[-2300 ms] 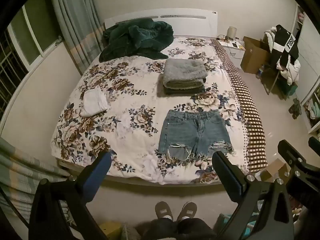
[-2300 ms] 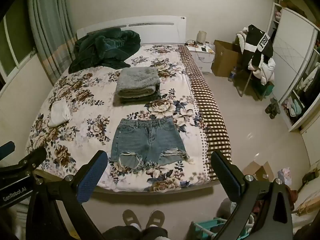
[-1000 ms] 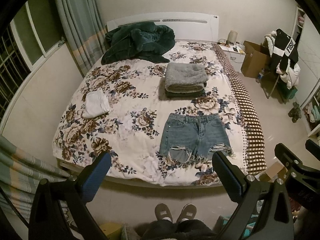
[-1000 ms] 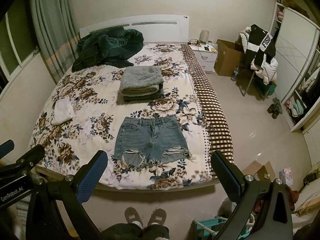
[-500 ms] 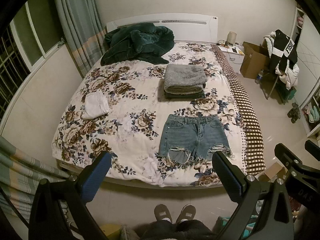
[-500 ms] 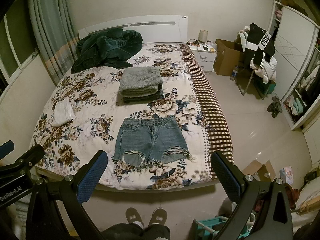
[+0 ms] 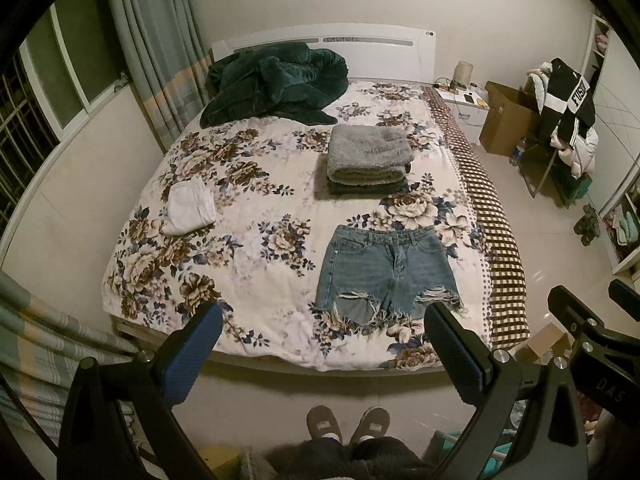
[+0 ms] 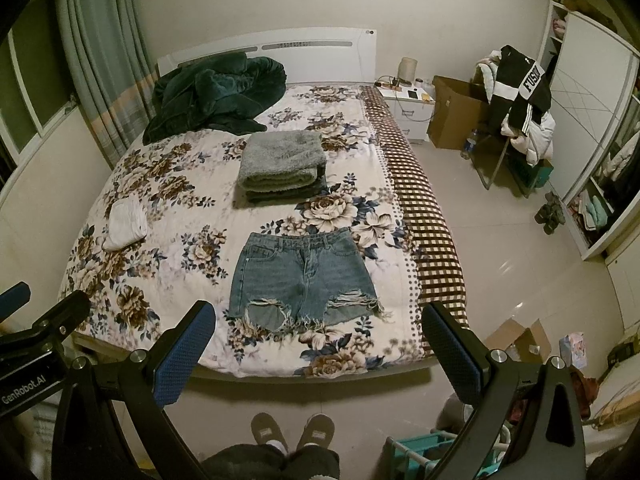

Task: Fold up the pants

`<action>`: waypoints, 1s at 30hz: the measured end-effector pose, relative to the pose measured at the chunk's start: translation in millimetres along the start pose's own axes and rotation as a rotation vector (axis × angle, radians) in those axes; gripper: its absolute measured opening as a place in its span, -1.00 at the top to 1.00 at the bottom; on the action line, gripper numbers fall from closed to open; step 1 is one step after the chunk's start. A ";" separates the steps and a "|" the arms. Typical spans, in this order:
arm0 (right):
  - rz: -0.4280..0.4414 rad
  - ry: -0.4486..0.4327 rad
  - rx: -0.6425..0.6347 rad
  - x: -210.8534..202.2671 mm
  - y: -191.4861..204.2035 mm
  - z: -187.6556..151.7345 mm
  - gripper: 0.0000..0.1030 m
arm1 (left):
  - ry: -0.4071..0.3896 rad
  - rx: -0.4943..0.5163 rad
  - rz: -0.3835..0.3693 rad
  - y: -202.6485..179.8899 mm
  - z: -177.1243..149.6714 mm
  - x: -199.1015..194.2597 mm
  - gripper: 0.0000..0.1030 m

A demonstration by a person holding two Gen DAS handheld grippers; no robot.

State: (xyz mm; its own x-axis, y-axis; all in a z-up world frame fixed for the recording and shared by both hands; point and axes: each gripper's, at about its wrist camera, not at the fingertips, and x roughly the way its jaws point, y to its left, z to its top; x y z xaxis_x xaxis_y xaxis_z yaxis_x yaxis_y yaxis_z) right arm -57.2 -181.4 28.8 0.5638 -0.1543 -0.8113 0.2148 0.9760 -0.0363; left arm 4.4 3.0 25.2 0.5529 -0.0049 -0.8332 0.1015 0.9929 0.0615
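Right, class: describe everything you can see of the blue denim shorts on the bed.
The blue denim shorts lie flat and unfolded on the floral bedspread, near the foot of the bed, waistband toward the headboard. They look like faded denim, with belt loops, front pockets, a centre fly, ripped patches and frayed hems. Nothing rests on them; both grippers hang open, well short of them.
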 end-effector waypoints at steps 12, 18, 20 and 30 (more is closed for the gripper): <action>-0.002 0.007 -0.002 -1.9 -0.6 -3.2 -1.00 | 0.004 -0.002 -0.004 -6.1 3.4 -7.8 -1.00; -0.003 0.031 0.001 3.4 -2.0 -13.9 -1.00 | 0.018 0.002 -0.011 -12.3 1.4 -14.0 -1.00; -0.003 0.046 0.008 12.8 -5.1 -15.5 -1.00 | 0.029 0.002 -0.020 -11.0 -0.9 -5.6 -1.00; 0.002 0.156 0.108 108.5 -38.3 0.3 -1.00 | 0.037 -0.006 0.063 -25.6 9.2 100.4 -1.00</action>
State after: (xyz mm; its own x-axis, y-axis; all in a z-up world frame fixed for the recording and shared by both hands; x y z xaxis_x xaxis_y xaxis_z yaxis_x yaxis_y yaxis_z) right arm -4.1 -235.6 -57.7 0.4355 -0.1182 -0.8924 0.3032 0.9527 0.0218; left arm 64.9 -24.0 -54.9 0.5271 0.0621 -0.8476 0.0625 0.9918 0.1115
